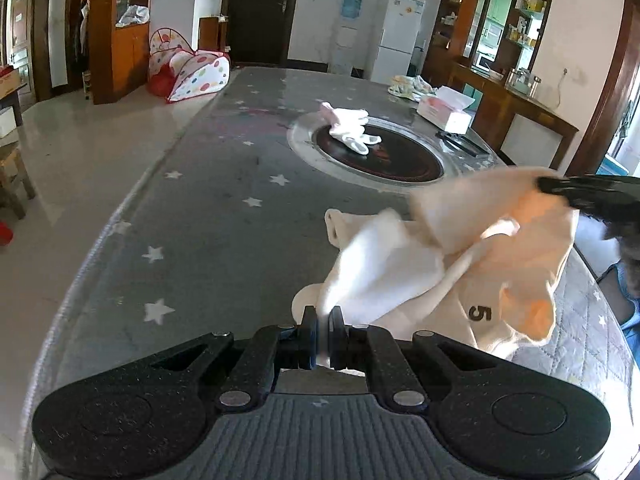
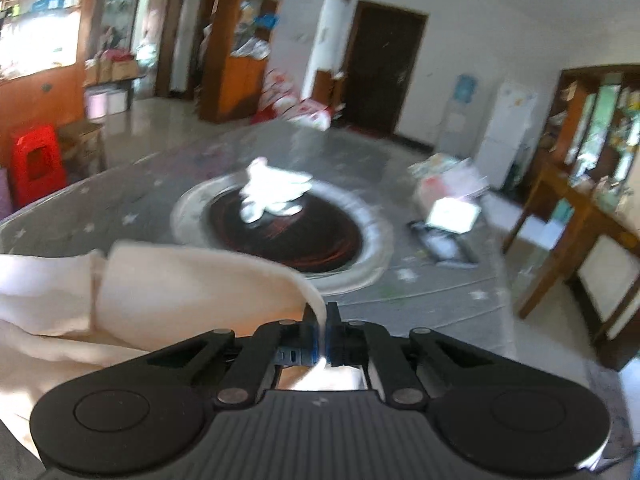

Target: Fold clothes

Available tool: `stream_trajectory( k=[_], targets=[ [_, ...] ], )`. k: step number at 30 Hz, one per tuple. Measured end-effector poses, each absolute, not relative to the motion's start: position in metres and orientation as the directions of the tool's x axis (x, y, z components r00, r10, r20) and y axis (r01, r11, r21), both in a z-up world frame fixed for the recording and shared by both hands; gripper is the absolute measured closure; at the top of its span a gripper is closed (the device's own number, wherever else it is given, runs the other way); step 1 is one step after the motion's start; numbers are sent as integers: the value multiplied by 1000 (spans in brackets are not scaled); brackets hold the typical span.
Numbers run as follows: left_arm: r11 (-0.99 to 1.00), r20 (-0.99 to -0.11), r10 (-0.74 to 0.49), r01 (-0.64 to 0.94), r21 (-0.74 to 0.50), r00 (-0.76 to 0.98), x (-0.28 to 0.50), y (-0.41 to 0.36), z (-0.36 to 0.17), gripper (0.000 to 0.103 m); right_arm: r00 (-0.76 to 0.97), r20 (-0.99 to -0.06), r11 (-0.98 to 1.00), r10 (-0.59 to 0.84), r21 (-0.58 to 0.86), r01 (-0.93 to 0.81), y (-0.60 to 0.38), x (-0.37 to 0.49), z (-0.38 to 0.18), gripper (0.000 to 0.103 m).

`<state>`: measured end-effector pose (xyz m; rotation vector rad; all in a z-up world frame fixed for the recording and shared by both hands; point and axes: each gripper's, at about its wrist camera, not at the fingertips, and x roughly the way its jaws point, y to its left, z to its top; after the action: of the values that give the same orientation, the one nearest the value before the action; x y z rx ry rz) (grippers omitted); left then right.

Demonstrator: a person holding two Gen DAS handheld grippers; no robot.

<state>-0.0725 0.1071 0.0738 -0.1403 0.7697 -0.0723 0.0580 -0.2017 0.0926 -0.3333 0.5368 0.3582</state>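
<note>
The left tool [image 1: 323,316] is pinched narrow on a white edge of the cream garment [image 1: 472,264], and the right tool [image 2: 320,314] is likewise clamped on a hem of the same cloth; in the left wrist view the right tool shows as a dark shape at the right, higher than the left one. The garment hangs between the two, lifted and bunched over the near right corner of the desk [image 1: 208,216], with its lower part, printed with a "5", drooping onto or just above the surface; contact is hard to tell. The span of cloth runs from the left tool up and rightward to the right tool, so its long axis lies across the near edge. Whichever way it goes next, the two grips must move together along that line. A white garment [image 1: 352,128] rests on the round inset [image 1: 304,140] at the desk's middle, well apart.
</note>
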Motion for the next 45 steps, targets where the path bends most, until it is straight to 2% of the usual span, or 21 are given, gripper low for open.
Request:
stream_trajectory(
  k=[4, 8, 13, 15, 19, 20, 24, 27, 29, 31, 34, 36, 41, 45],
  targets=[
    [987, -679, -128, 29, -155, 723, -83, 113, 78, 97, 815, -540, 911, 209, -195, -363, -239, 30, 109, 100],
    [985, -677, -157, 63, -162, 719, -100, 117, 85, 97, 793, -572, 928, 208, -141, -345, -268, -10, 113, 100],
    [978, -695, -204, 117, -171, 690, -125, 124, 89, 97, 705, -666, 933, 244, -37, -358, -291, -61, 102, 100],
    [979, -714, -203, 128, -158, 670, -135, 125, 84, 97, 667, -708, 931, 232, -37, -363, -297, -80, 90, 99],
    [978, -748, -207, 134, -158, 630, -152, 129, 71, 96, 588, -777, 922, 224, -26, -385, -300, -105, 73, 86],
    [978, -758, -210, 138, -158, 618, -154, 130, 68, 96, 585, -780, 921, 223, -29, -389, -301, -110, 73, 78],
    [984, -779, -178, 118, -133, 601, -162, 137, 62, 92, 604, -758, 903, 246, -48, -428, -296, -121, 89, 71],
    [987, -783, -159, 104, -121, 601, -166, 144, 61, 86, 624, -728, 886, 284, -48, -460, -284, -116, 101, 65],
    [989, -779, -151, 99, -114, 609, -168, 148, 64, 76, 620, -718, 874, 316, -34, -485, -275, -109, 104, 60],
    [991, -773, -134, 87, -102, 620, -169, 151, 67, 69, 618, -710, 855, 339, -43, -518, -259, -102, 104, 60],
    [992, -767, -122, 64, -105, 630, -163, 153, 71, 67, 603, -712, 828, 360, -54, -558, -237, -86, 95, 58],
    [993, -761, -120, 60, -106, 637, -157, 152, 73, 60, 592, -719, 817, 364, -59, -574, -225, -75, 86, 57],
    [990, -747, -139, 69, -124, 650, -137, 141, 74, 55, 589, -736, 806, 335, -100, -584, -206, -60, 61, 53],
    [987, -735, -159, 89, -134, 659, -115, 127, 74, 53, 594, -744, 799, 306, -138, -585, -193, -49, 42, 56]
  ],
)
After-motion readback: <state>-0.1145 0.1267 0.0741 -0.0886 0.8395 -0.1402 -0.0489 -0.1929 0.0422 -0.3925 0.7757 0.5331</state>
